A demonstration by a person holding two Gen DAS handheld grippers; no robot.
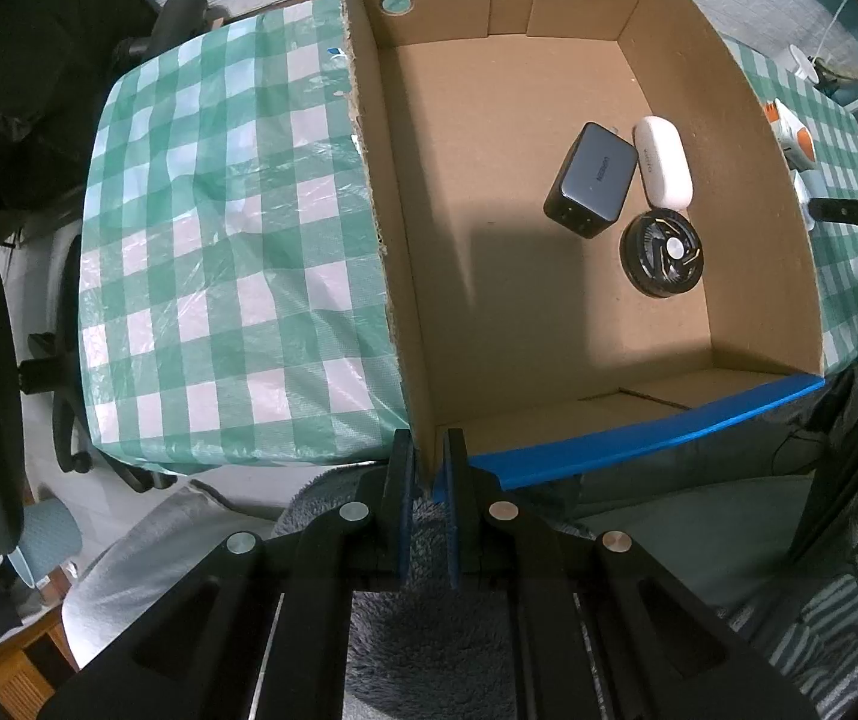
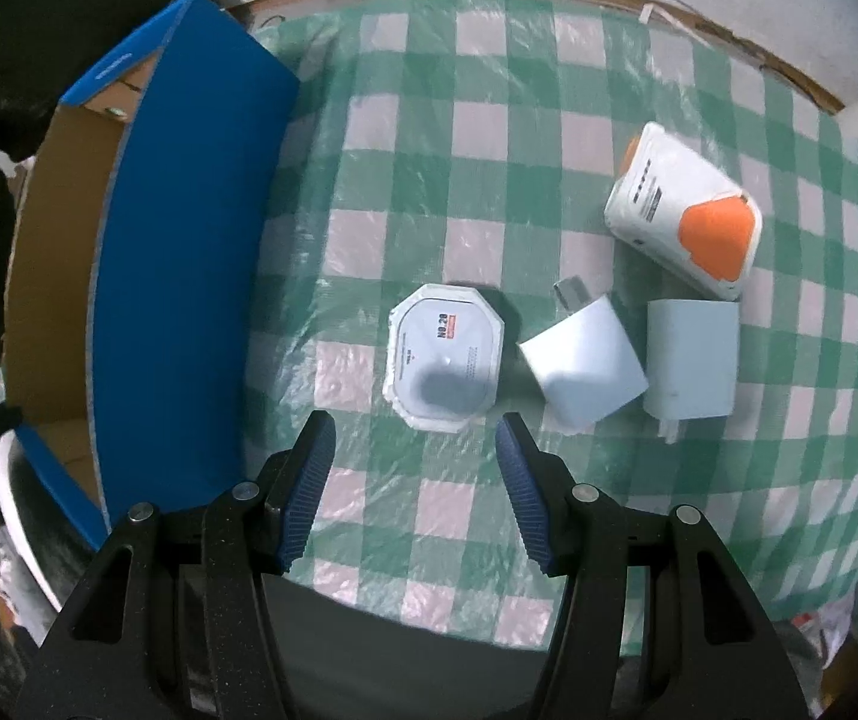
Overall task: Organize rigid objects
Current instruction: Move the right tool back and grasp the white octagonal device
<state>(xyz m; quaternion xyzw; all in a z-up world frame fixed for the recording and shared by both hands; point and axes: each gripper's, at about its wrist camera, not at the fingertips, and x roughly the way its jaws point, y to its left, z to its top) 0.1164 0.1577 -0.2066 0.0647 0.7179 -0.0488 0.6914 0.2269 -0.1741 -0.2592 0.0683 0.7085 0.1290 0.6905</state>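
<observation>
**Left gripper pinches the box corner; right gripper hangs open over the octagonal case**

The left gripper (image 1: 427,468) is clenched on the near corner wall of the cardboard box (image 1: 405,276), one blue pad on either side of the card. Past it the box interior lies open to view: a dark grey charger block (image 1: 590,180), a white oval case (image 1: 664,162) touching its right edge, and a round black fan-like disc (image 1: 663,253) just near of both. The three cluster toward the right wall; the remaining floor of the box is bare card. A round hole (image 1: 396,2) shows in the far-left corner wall. To the left of the box spreads the green-and-white checked tablecloth (image 1: 219,228).

The right gripper (image 2: 414,480) is released, its jaws well apart with nothing between them, poised above the cloth just near of a white octagonal case (image 2: 444,357), whose printed label is too small to read. A dark shadow blotch falls on its lid. Right of it lie two white charger blocks: a tilted one (image 2: 582,360) with a metal plug at its far end, and a squarer one (image 2: 692,354) just beside it. Farther right sits a white-and-orange device (image 2: 684,219). The box's blue outer wall (image 2: 183,276) stands to the left, apart from the octagonal case; its interior is mostly cut off from this view.
</observation>
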